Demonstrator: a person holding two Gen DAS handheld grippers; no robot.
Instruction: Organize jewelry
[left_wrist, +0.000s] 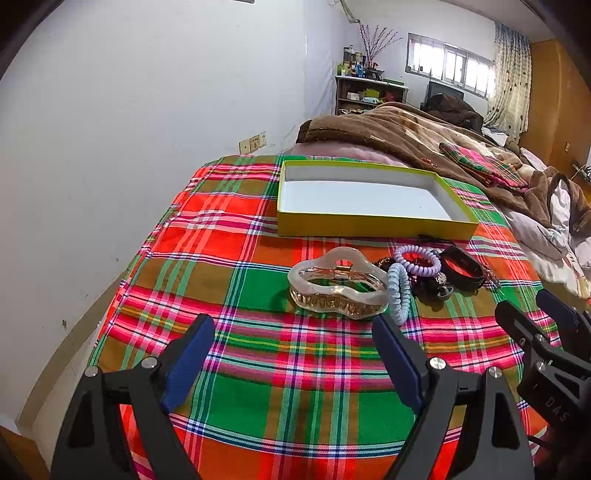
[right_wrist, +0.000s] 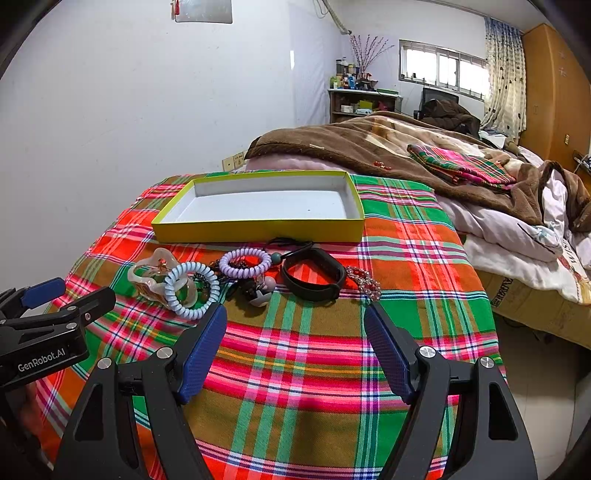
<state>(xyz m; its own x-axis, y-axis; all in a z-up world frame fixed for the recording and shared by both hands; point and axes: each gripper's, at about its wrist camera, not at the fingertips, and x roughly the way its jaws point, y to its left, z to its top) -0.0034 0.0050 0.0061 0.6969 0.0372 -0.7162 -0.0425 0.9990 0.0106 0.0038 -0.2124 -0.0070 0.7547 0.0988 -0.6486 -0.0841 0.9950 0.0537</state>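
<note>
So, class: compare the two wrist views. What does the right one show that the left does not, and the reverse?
Only the right wrist view shows the red beaded piece beside the black band, and bare floor at right. Only the left wrist view shows the hair claw's comb teeth clearly. Both share the empty yellow box, the blue coil tie, the purple coil tie and the plaid cloth.

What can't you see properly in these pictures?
- Dark beaded pieces in the pile: right wrist view, tangled under the purple coil tie; what they are is unclear.
- Sparkly beaded piece: too small to identify; in the left wrist view the black band mostly hides it.
- Shelf bottles: far off, too small.
- Right gripper: left wrist view, cut off by the edge.
</note>
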